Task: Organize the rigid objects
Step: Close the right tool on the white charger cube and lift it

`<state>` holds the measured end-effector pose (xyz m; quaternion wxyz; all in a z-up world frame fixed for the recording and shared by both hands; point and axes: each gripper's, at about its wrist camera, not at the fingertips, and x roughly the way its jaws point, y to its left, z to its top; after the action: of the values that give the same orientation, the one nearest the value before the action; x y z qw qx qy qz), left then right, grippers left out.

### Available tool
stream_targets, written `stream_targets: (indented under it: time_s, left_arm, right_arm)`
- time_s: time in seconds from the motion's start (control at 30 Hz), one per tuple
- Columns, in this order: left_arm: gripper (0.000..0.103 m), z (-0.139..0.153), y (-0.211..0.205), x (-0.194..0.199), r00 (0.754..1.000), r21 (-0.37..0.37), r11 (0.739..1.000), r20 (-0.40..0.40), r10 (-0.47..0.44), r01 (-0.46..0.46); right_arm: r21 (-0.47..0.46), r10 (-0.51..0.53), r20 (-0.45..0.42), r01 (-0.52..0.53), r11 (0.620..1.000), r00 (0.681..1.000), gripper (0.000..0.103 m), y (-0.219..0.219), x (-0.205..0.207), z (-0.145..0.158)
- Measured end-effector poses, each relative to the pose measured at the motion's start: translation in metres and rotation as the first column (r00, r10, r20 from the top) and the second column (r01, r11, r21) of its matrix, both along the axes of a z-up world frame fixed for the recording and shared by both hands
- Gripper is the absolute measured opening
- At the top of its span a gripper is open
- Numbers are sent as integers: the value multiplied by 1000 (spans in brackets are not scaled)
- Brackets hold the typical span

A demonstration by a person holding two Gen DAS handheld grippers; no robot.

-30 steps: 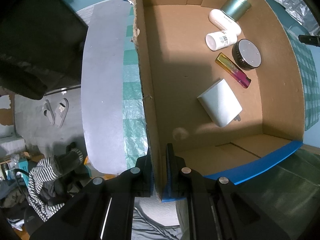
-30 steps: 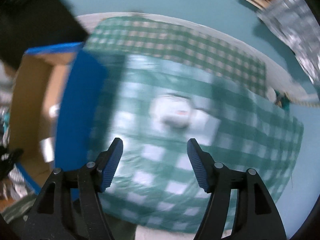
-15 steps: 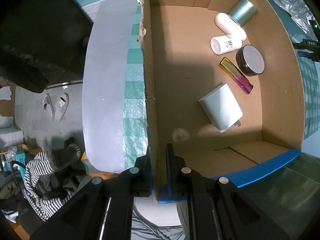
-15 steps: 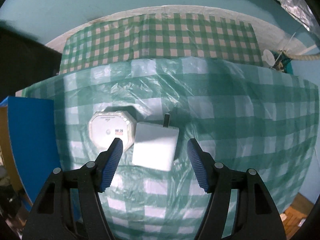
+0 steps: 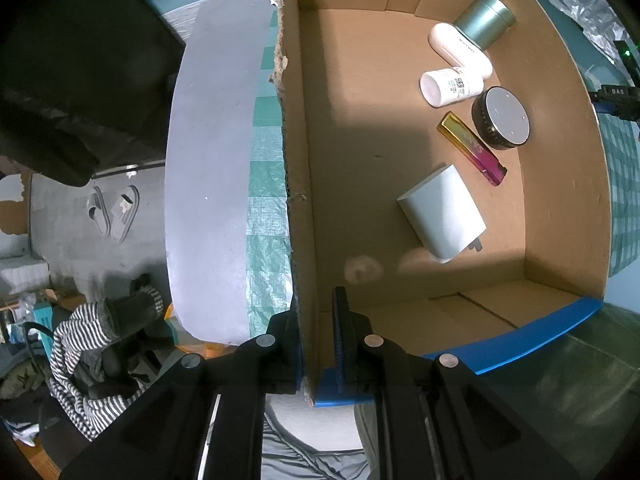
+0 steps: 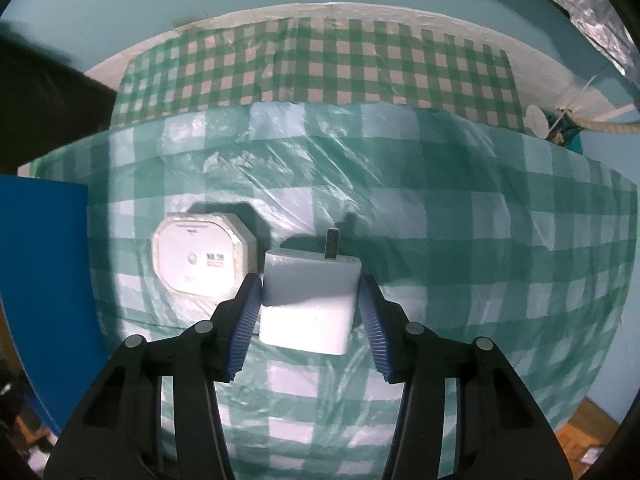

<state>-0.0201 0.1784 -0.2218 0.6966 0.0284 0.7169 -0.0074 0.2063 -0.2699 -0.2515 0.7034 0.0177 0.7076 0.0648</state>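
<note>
My left gripper (image 5: pixel 318 336) is shut on the near left wall of a cardboard box (image 5: pixel 298 184) with blue tape on its rim. Inside lie a white charger (image 5: pixel 442 212), a gold-pink bar (image 5: pixel 472 148), a black round speaker (image 5: pixel 500 118), two white bottles (image 5: pixel 452 86) and a grey-green tin (image 5: pixel 484 20). My right gripper (image 6: pixel 310 314) is open, its fingers on either side of a white plug adapter (image 6: pixel 308 300) lying on the green checked cloth (image 6: pixel 440 240). A white octagonal box (image 6: pixel 200 260) sits just left of the adapter.
The box's blue flap (image 6: pixel 44 280) is at the left of the right wrist view. The table's grey edge (image 5: pixel 208 184) runs left of the box, with floor, sandals (image 5: pixel 114 212) and clothes beyond. Foil (image 6: pixel 592 12) lies at the far right.
My right gripper has swung from the box to the cloth and moved down, so that its open fingers now flank the plug adapter. My left gripper keeps its grip on the box wall.
</note>
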Motion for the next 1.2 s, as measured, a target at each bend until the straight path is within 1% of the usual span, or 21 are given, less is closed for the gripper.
stream_targets:
  time_s: [0.07,0.2,0.4,0.47,0.53,0.63,0.7,0.77,0.83,1.0,1.2]
  left_arm:
    - [11,0,0,0,1000,-1,1000,0,-5,5]
    - [11,1,-1,0,1000,-1,1000,1,-9,9]
    - [11,1,-1,0,1000,-1,1000,0,-20,20]
    - [11,1,-1,0,1000,-4,1000,-1,-22,22]
    - [11,1,-1,0,1000,-4,1000,-1,-24,24]
    - [11,0,-2,-1,1000,-1,1000,-1,-29,29]
    - [12,0,-3,0,1000,-2,1000,0,-31,31]
    - [12,0,-4,0,999,-2,999,2,-35,35]
    - [12,1,-3,-1,999,-3,999,4,-36,36]
    - [12,2,-2,-2,999,-2,999,7,-39,39]
    - [12,3,-5,-2,999,-3,999,10,-48,48]
  right_arm:
    - [-17,-1,-12,1,1000,1000,49,-2,-2,0]
    - [13,16,-2,-16,1000,1000,50,-2,-2,1]
    - [-24,23,-29,-23,999,999,51,4,-1,-11]
    - [-33,27,-25,-28,999,999,51,6,-1,-14]
    - [-33,29,-21,-30,999,999,54,7,-1,-17]
    - [-46,37,-2,-37,998,999,54,9,-1,-16]
    - [-67,53,1,-53,996,999,50,12,-2,-16]
    - [-80,70,2,-69,994,998,50,13,-4,-16]
    - [-80,65,-1,-65,995,998,49,14,-6,-15]
    - [-56,68,11,-68,996,998,49,17,-17,-7]
    - [-28,101,29,-101,995,994,49,34,-36,11]
